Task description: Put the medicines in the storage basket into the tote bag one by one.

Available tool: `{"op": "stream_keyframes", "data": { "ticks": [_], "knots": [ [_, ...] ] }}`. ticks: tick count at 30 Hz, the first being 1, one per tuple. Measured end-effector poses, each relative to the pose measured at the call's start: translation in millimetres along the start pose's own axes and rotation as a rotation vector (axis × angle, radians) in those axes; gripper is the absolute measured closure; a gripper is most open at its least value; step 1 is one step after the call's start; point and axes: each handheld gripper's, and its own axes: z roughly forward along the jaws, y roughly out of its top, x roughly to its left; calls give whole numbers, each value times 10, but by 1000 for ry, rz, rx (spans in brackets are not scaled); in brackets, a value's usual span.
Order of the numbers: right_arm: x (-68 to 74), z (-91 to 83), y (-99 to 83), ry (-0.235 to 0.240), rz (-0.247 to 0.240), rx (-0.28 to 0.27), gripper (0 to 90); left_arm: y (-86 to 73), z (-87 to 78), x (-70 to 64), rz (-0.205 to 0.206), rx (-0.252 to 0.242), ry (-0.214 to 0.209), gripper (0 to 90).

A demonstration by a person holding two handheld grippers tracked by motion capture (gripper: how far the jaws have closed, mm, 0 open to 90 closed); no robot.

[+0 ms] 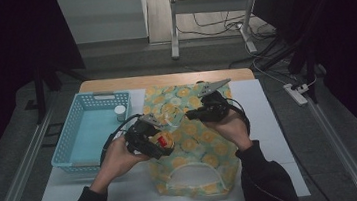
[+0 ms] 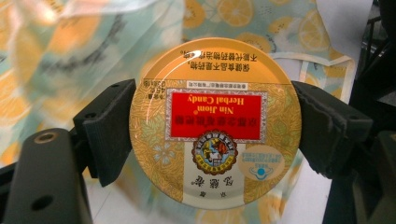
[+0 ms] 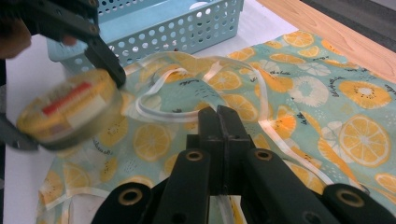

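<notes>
A round yellow herbal candy tin with a red label sits clamped between the pads of my left gripper. From above, that left gripper holds the tin just over the orange-slice print cloth bag. My right gripper is to the right of it, its jaws closed on the bag's white-trimmed edge and lifting it. In the right gripper view, the right gripper is pressed shut, and the tin hovers blurred at left.
A light blue perforated basket stands left of the bag, with a small white-capped jar in its far right corner. Everything rests on a white mat over a wooden table. Cables and a power strip lie on the floor beyond.
</notes>
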Motion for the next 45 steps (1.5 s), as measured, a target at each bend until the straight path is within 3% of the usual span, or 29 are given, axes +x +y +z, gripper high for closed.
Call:
{"op": "stream_keyframes", "data": {
  "ticks": [20, 30, 45],
  "knots": [
    [-13, 18, -13, -5, 3, 1, 900, 285, 546, -175, 72, 11, -61, 202],
    [-11, 32, -12, -15, 3, 1, 900, 362, 798, -242, 109, 31, -42, 202],
    [-18, 37, -13, -27, 6, -6, 900, 328, 1226, -173, 101, 36, 17, 202]
  ]
}}
